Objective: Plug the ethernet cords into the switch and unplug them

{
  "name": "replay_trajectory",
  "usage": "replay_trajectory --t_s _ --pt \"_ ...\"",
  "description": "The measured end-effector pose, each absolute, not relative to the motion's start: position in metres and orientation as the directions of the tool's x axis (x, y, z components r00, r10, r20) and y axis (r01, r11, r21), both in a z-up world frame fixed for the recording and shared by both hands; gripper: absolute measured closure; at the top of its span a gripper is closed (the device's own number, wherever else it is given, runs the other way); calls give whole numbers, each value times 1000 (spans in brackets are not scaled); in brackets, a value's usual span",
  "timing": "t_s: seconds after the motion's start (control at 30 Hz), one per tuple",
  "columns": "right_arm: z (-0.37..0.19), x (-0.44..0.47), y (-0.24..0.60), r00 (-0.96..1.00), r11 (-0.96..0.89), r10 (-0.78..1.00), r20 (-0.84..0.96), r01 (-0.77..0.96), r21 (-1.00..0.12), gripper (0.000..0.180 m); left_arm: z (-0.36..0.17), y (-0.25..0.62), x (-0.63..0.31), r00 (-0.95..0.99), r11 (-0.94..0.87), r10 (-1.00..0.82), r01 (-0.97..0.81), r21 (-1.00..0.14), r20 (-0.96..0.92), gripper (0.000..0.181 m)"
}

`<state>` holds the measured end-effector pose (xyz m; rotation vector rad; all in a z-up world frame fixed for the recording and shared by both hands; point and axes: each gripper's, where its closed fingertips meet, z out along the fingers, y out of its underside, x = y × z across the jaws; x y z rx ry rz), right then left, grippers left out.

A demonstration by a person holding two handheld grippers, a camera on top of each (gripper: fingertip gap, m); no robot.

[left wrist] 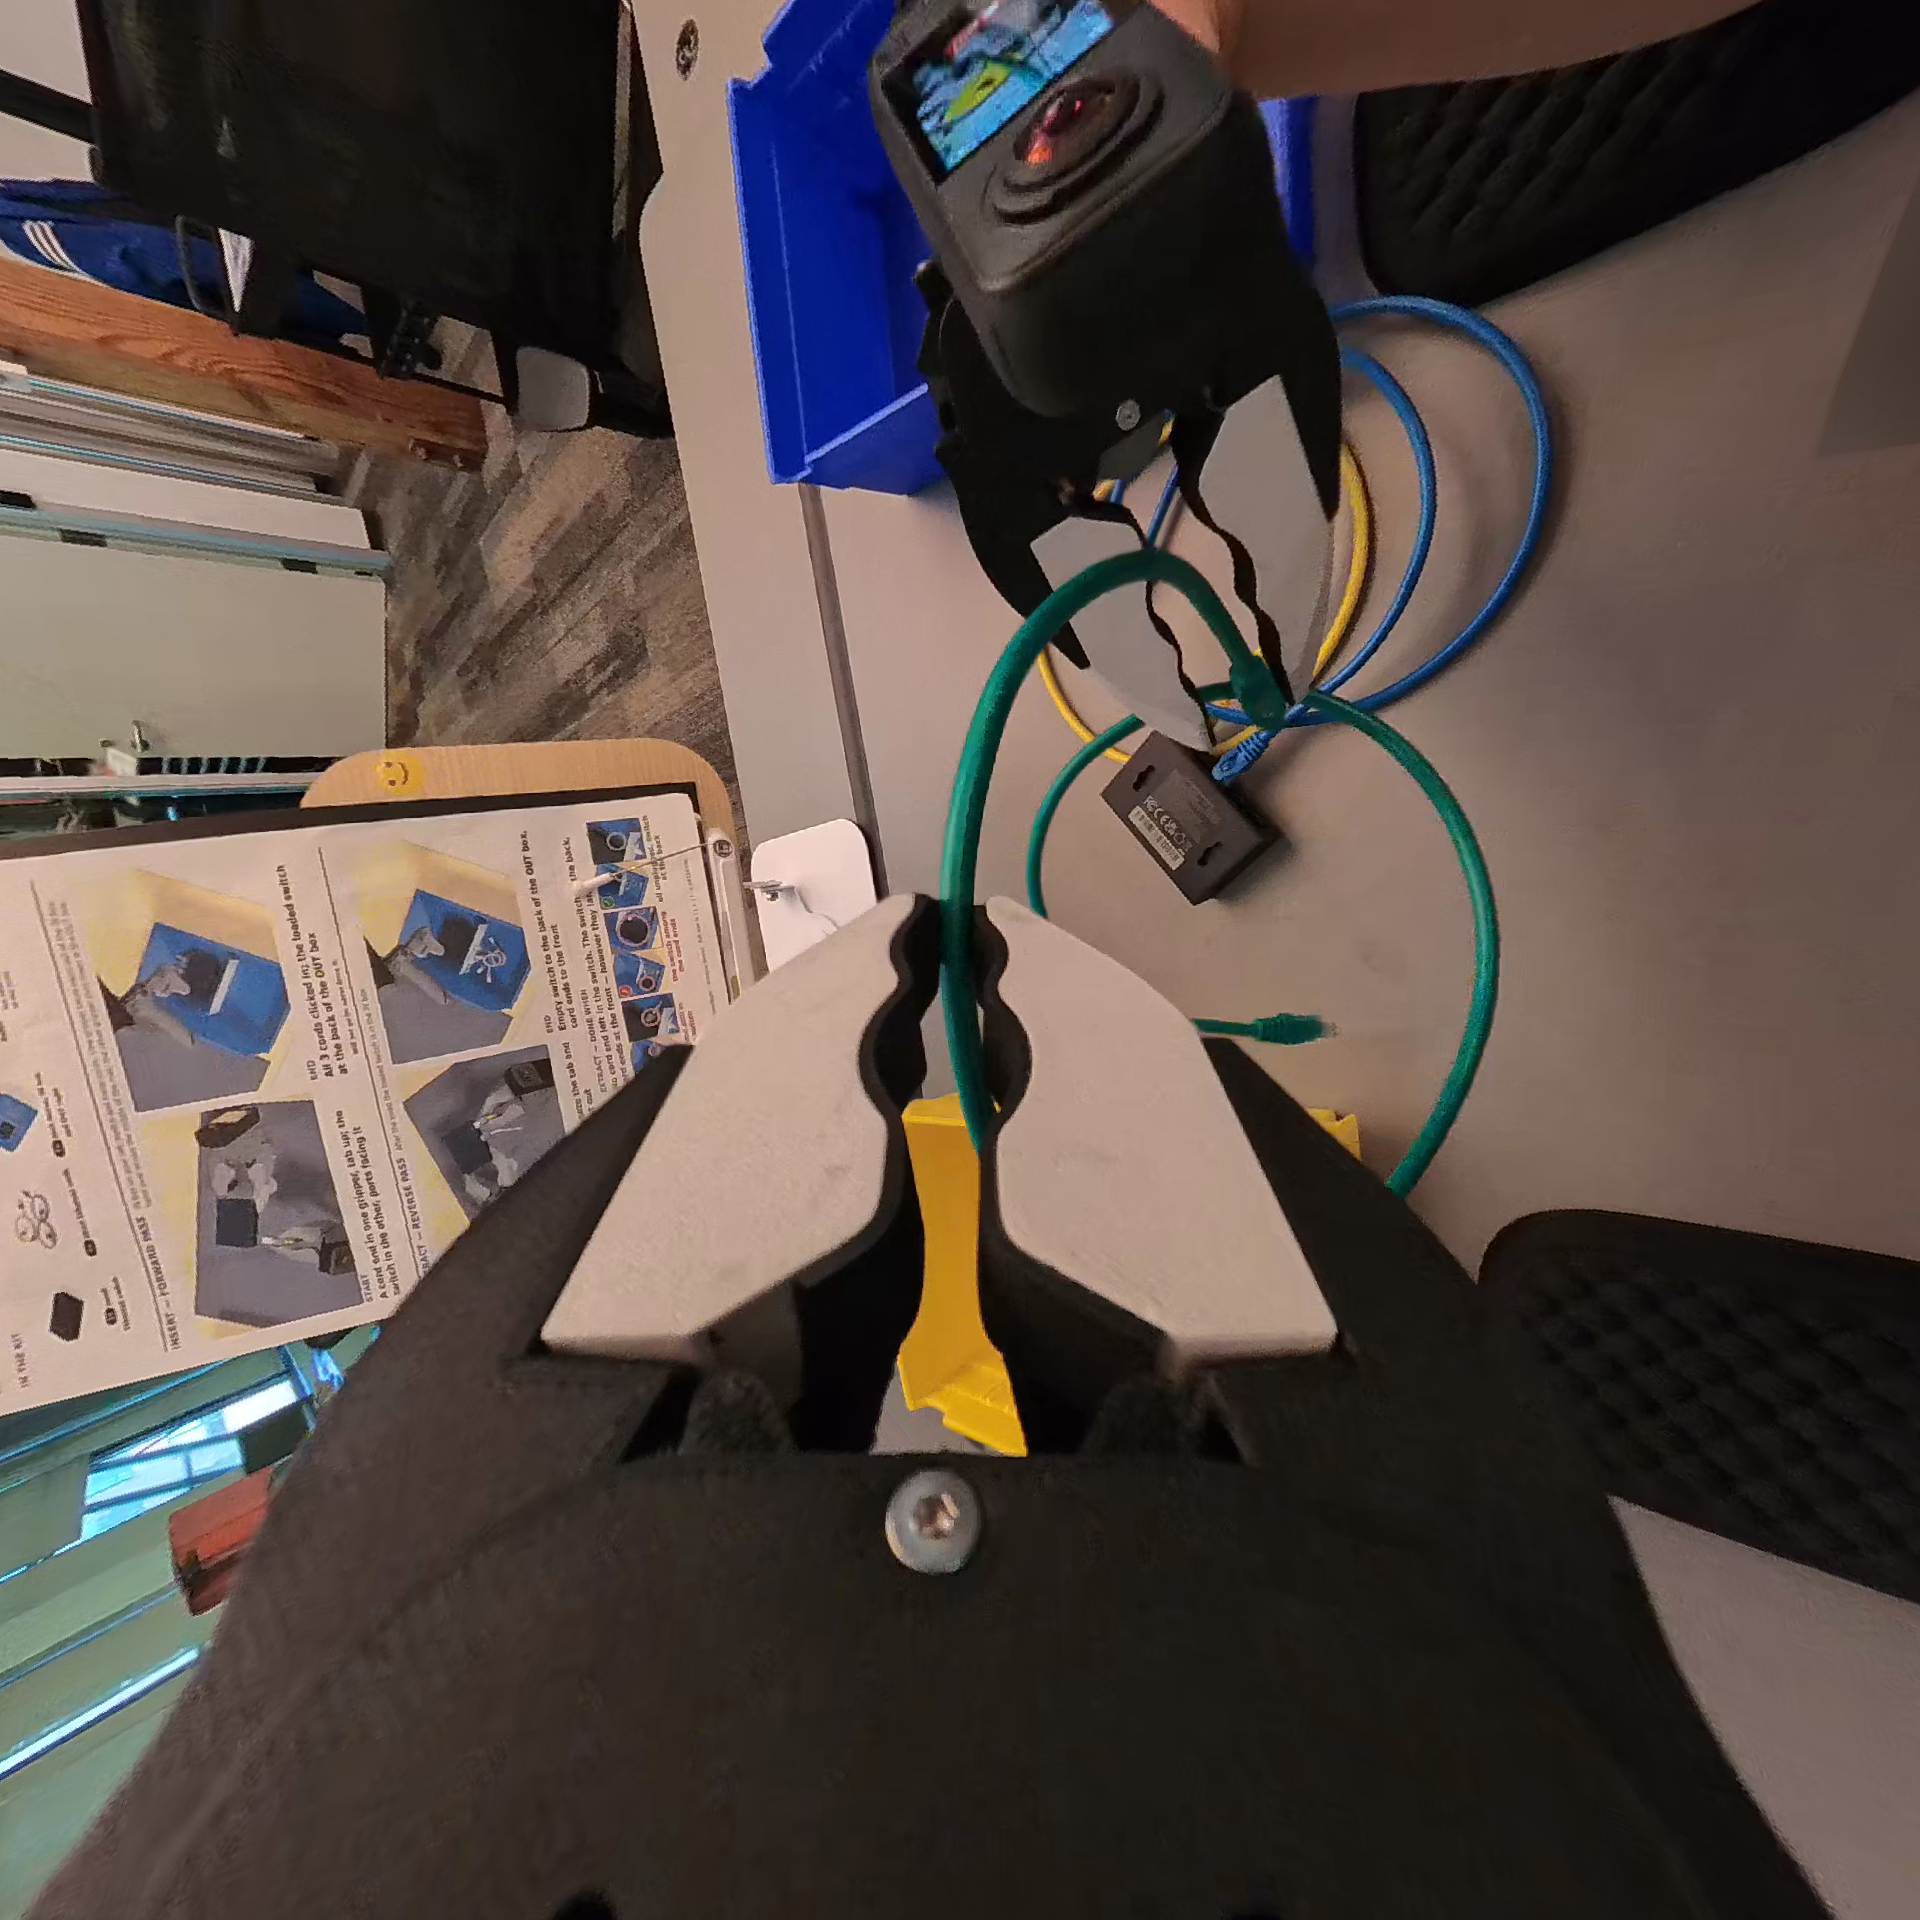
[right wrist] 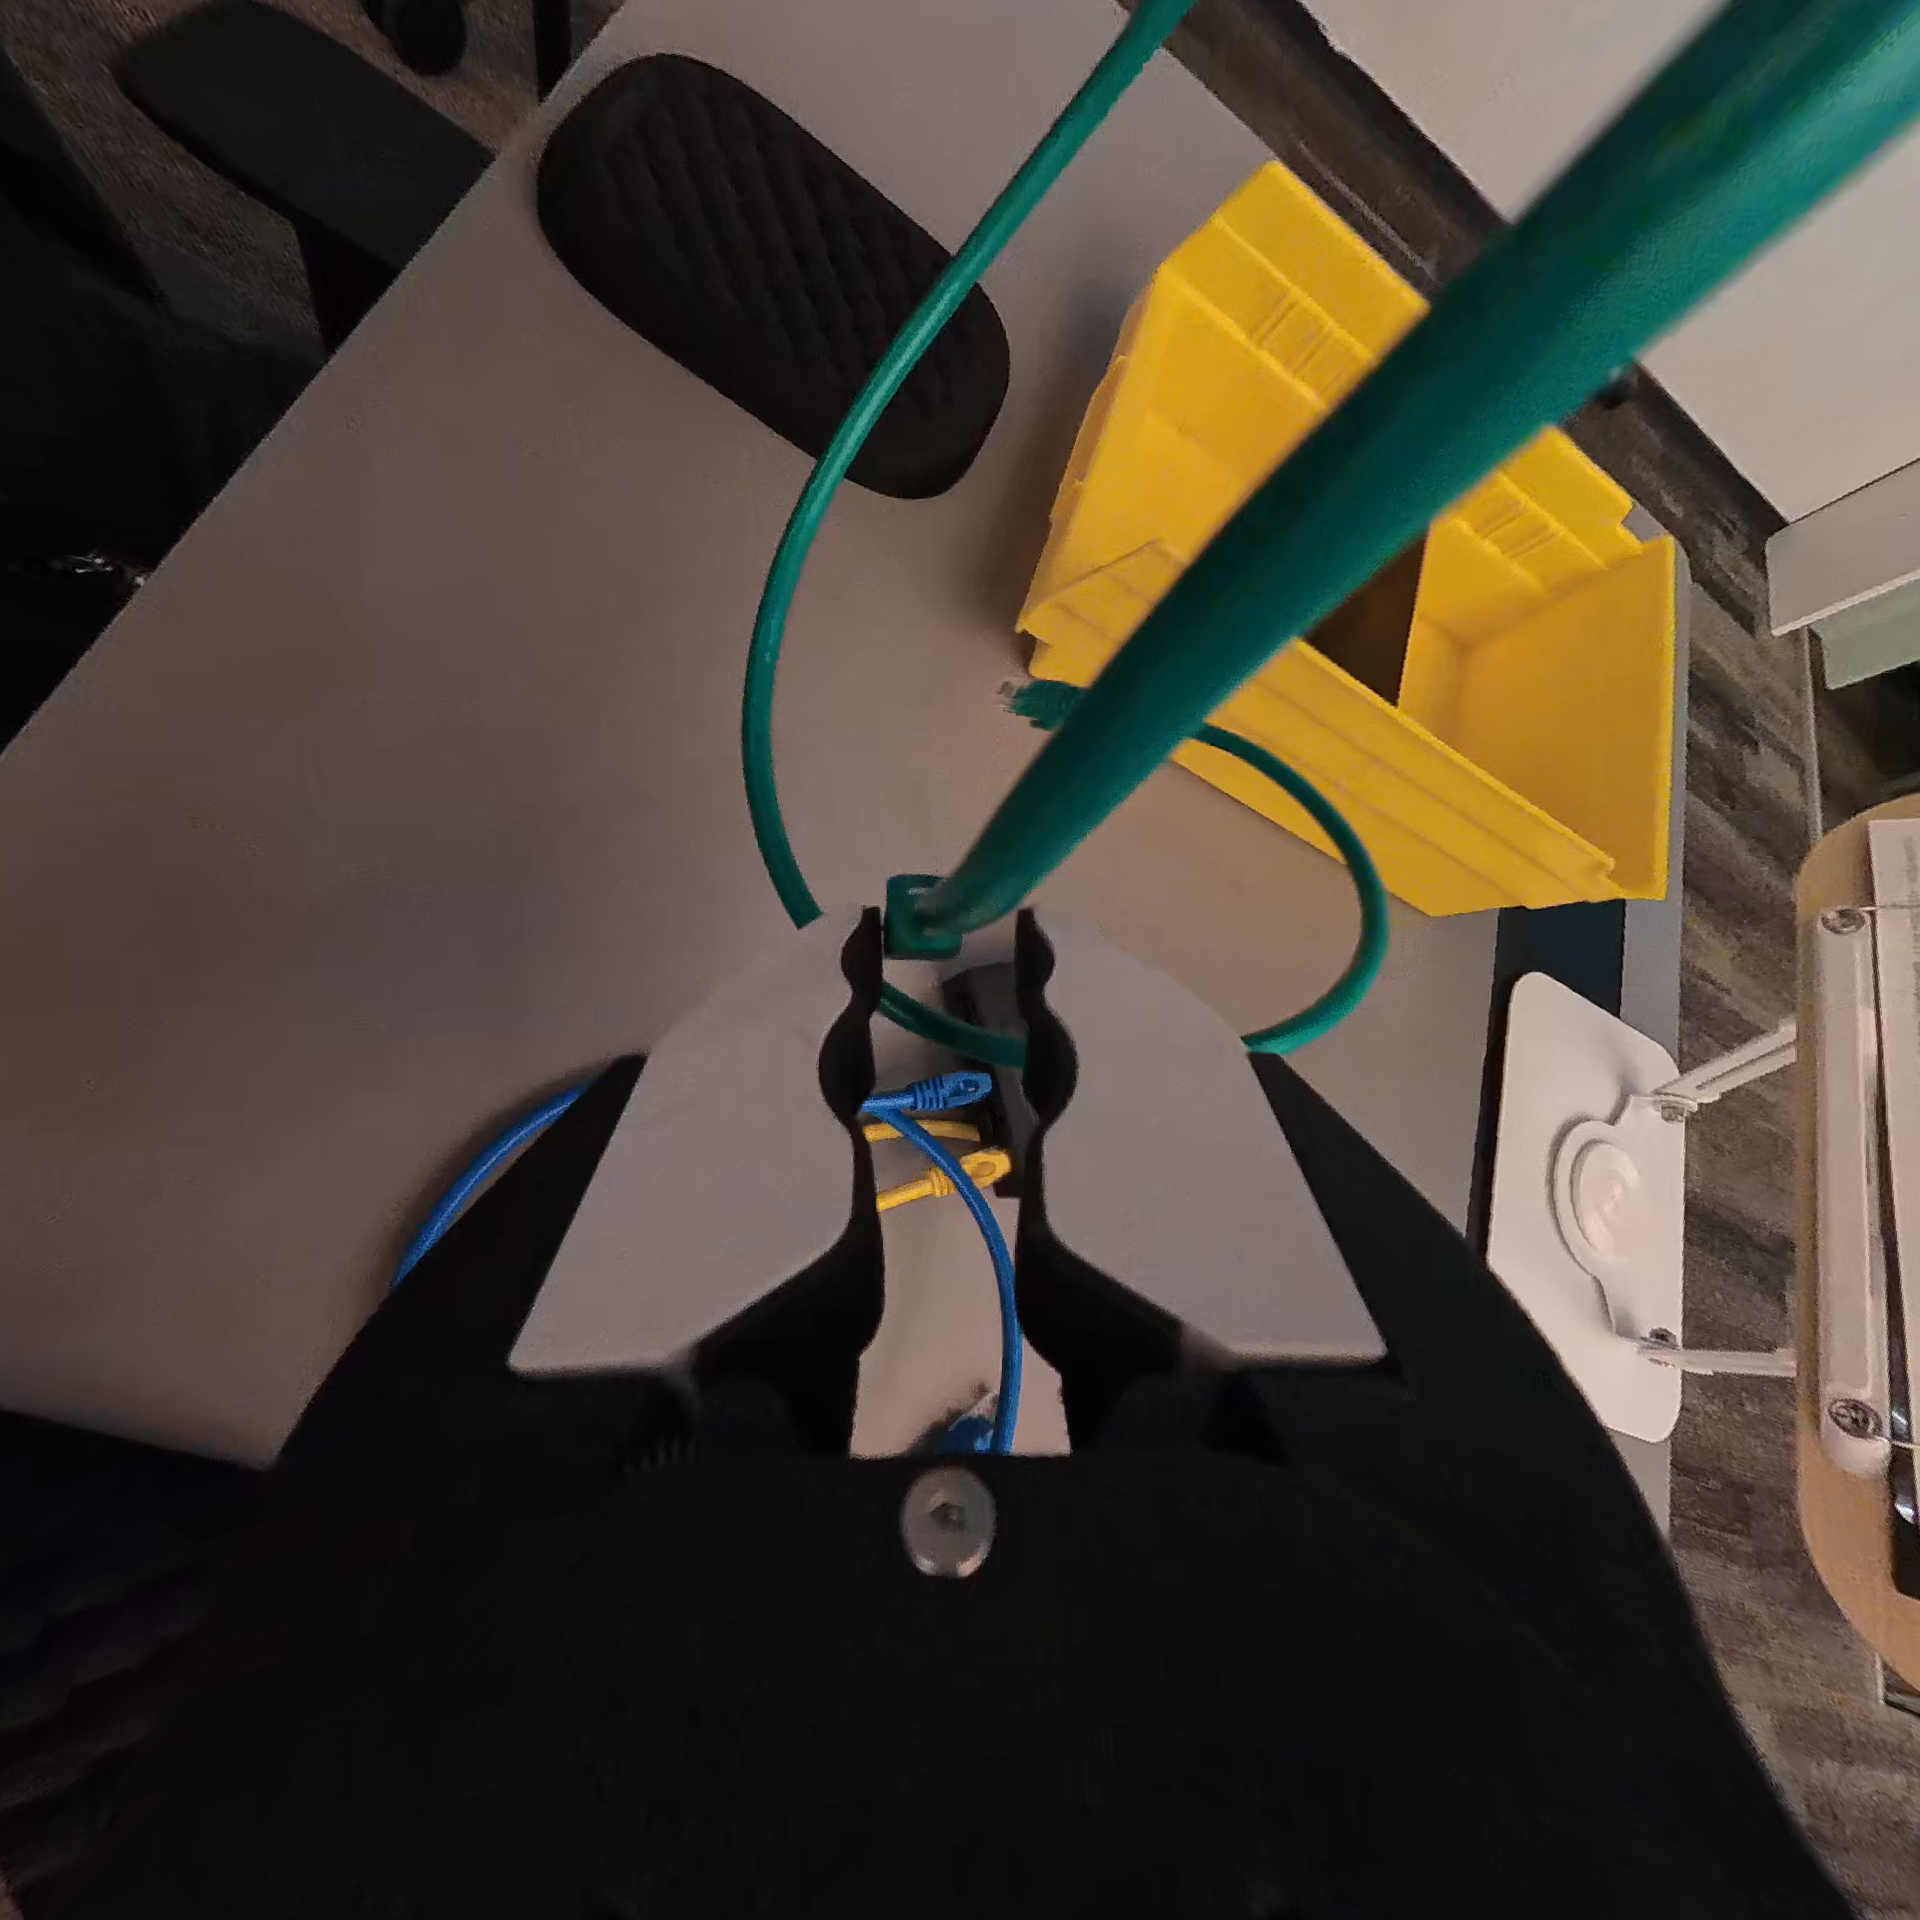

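The blue cord was plugged into the switch; the green cord, pinched in the left gripper, and its plug, held between the right gripper jaws, remained unplugged.

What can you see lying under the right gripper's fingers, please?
Between the right gripper fingers: the black switch on the grey table, the blue cord and yellow cord plugged in. The fingers cover most of the switch, so its other ports stay hidden.

Printed writing shows on the instruction sheet and the switch's label.
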<state>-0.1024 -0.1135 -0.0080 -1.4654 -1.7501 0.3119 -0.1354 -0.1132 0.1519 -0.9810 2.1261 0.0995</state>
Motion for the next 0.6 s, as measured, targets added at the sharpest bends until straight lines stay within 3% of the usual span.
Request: replay_trajectory --t_s 0.3,0.37,0.47,0.6 --pt "-7 -105 -109 20 283 897 441 740 -610 167 149 -116 -131 -398 692 -630 -677 -250 -666 176" --pt "4 -109 -102 42 337 872 487 670 -662 167 159 -122 -120 -356 683 -642 -667 -296 -679 176" --pt "37 -108 -82 177 444 770 613 542 -713 167 176 -152 -93 -326 652 -705 -647 -395 -630 159" --pt "78 -100 -68 361 612 516 777 479 -629 166 191 -200 -63 -390 657 -736 -608 -446 -554 131"
